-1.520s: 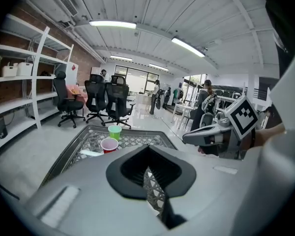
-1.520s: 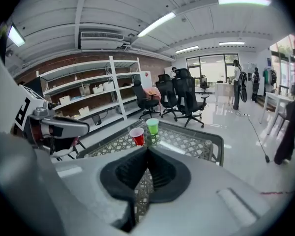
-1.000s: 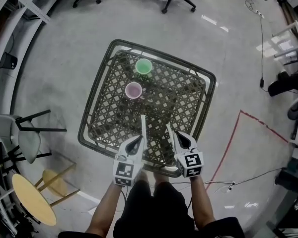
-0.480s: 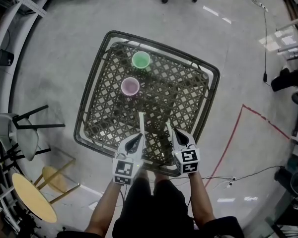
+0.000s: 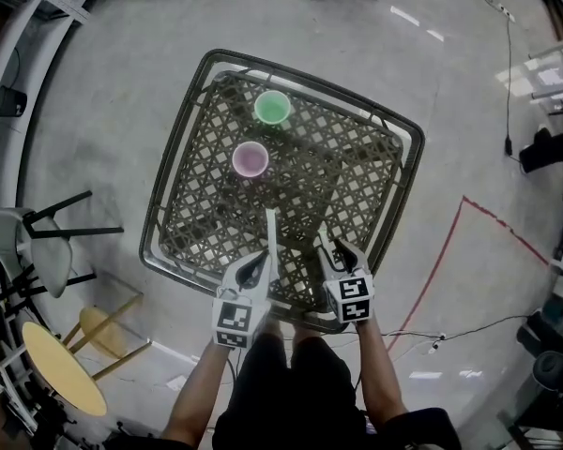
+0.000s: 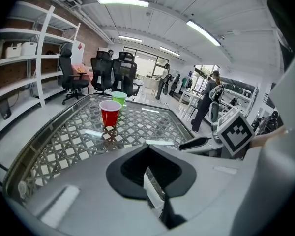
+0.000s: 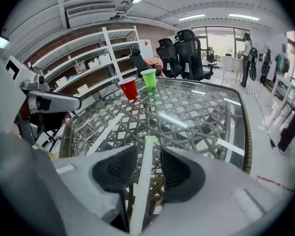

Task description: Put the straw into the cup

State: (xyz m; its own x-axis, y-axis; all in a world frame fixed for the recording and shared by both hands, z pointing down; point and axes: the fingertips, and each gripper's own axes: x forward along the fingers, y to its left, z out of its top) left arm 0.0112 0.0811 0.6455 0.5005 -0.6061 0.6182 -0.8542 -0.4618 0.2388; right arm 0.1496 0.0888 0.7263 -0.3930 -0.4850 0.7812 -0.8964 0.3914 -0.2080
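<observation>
A red cup (image 5: 251,159) and a green cup (image 5: 272,108) stand upright on the far half of the lattice table (image 5: 357,204). At the near edge my left gripper (image 5: 256,265) is shut on a white straw (image 5: 269,232) that points toward the cups. In the left gripper view its jaws (image 6: 148,151) meet on a white sliver of the straw (image 6: 150,183), with the red cup (image 6: 110,112) ahead. My right gripper (image 7: 148,156) has just been opening. A second straw with a green tip (image 7: 142,181) lies loose between its parted pads.
The table has a raised metal rim (image 5: 174,148). A folded chair (image 5: 38,251) and a yellow stool (image 5: 61,373) stand at the left. A red tape line (image 5: 450,242) and a cable (image 5: 469,331) mark the floor at the right. Office chairs (image 7: 187,53) stand beyond the table.
Both grippers have sunk toward the table's near edge. The right jaws were shut on their straw and now stand apart around it. The left grip is unchanged.
</observation>
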